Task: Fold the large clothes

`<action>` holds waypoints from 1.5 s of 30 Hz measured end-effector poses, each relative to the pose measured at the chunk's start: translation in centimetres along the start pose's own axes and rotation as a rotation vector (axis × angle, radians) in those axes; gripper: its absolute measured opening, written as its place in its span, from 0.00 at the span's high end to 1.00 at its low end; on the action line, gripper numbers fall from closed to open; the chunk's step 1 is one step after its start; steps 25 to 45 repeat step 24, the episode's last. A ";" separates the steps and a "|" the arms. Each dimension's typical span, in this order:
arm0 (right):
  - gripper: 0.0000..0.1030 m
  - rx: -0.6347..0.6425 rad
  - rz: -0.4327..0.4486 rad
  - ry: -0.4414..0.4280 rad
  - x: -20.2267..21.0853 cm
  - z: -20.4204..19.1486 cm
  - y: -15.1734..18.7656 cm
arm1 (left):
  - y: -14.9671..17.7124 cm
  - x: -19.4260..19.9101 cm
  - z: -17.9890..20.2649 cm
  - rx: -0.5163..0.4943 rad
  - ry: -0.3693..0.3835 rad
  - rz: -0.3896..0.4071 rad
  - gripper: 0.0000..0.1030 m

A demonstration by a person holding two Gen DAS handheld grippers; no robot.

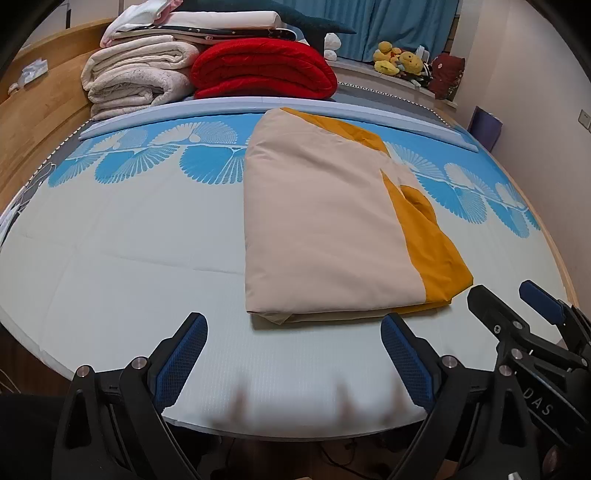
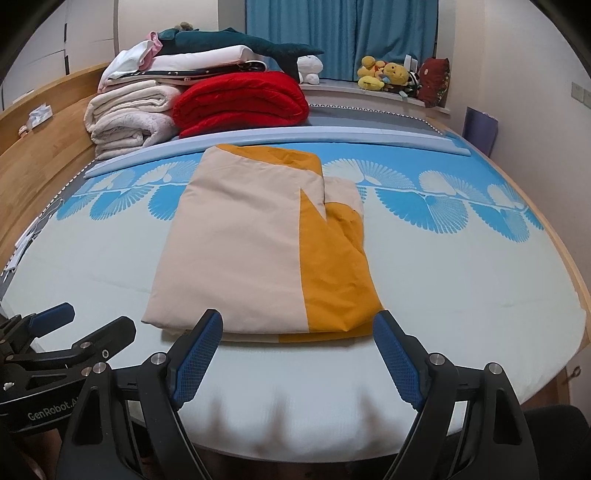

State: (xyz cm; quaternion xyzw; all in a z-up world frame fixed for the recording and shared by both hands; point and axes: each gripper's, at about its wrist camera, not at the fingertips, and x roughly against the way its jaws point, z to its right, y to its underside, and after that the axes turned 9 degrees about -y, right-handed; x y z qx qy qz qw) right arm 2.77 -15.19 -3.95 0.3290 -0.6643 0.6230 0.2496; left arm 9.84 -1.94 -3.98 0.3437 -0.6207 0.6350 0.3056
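— Quilt [image 2: 236, 243], beige and orange, is seen folded near the front edge of the bed [image 2: 461, 295]. How should it be taken?

— Both layers at the near edge should be pinched together. Left hand-held gripper [image 1: 293, 341] and right hand-held gripper [image 2: 297, 338] are spread wide, nothing grasped.

Wooden bed frame [image 2: 33, 147], blue curtains [image 2: 332, 33], pale walls [image 2: 535, 55], plush toys [image 2: 384, 75] along the sill
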 end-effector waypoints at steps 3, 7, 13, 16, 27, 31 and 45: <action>0.19 -0.003 -0.002 -0.001 -0.1 0.0 0.0 | 0.0 0.0 0.0 0.001 0.000 -0.001 0.09; 0.19 -0.002 -0.002 0.002 -0.1 0.0 0.0 | 0.0 -0.1 0.0 0.003 0.002 -0.003 0.09; 0.19 -0.002 -0.004 0.001 -0.2 0.1 0.1 | 0.0 -0.1 0.0 0.001 0.001 -0.003 0.09; 0.19 -0.001 -0.003 0.003 -0.2 0.0 0.1 | 0.1 -0.1 0.0 0.002 0.001 -0.006 0.09; 0.19 -0.002 -0.005 0.002 -0.2 0.1 0.2 | 0.1 -0.2 -0.1 0.002 0.001 -0.007 0.09; 0.19 -0.002 -0.005 0.002 -0.2 0.1 0.2 | 0.1 -0.2 -0.1 0.002 0.001 -0.007 0.09; 0.19 -0.002 -0.005 0.002 -0.2 0.1 0.2 | 0.1 -0.2 -0.1 0.002 0.001 -0.007 0.09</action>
